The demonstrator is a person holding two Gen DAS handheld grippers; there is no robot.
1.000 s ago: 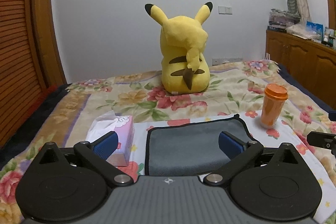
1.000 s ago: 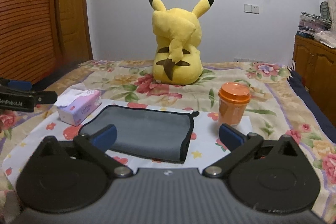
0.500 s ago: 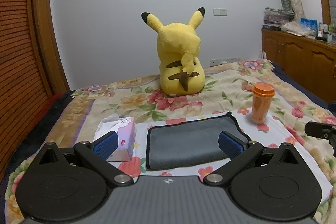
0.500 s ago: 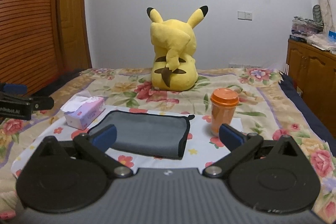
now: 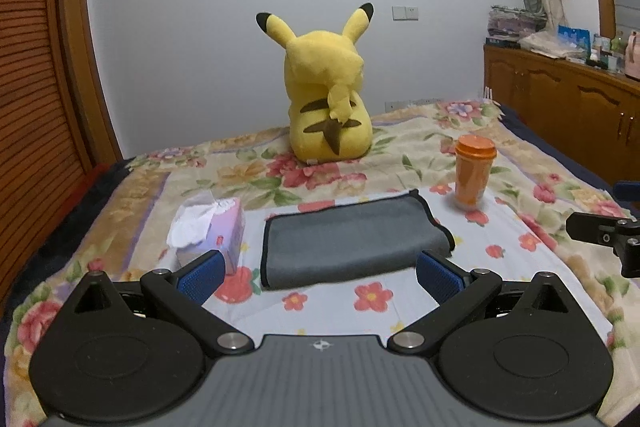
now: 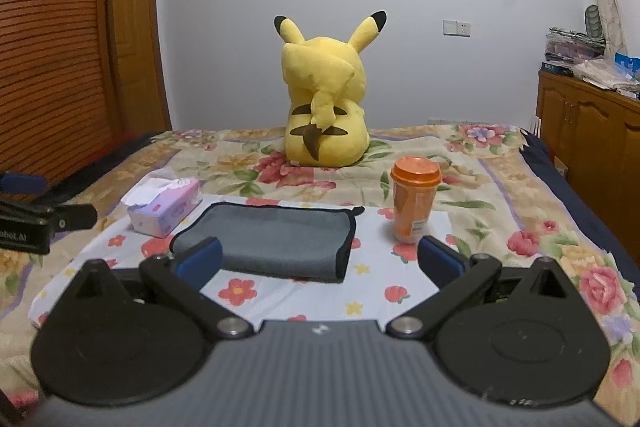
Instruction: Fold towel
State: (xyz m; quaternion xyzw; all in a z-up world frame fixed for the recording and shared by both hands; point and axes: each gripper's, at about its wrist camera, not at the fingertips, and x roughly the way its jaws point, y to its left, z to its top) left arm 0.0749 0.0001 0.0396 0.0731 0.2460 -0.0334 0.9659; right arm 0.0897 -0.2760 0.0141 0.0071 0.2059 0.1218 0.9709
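The folded grey towel (image 5: pixel 352 239) lies flat between the tissue box (image 5: pixel 212 227) and the orange cup (image 5: pixel 474 171), clear of both. Both hand-held grippers, left (image 5: pixel 320 275) and right (image 6: pixel 320 261), are spread wide and hold nothing.

Dim, even indoor light; sharp centre, fisheye-bent edges.

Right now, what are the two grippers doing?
Left gripper: open, holding nothing.
Right gripper: open, holding nothing.

Floral bed (image 5: pixel 520 163) under white cloth (image 5: pixel 500 235)
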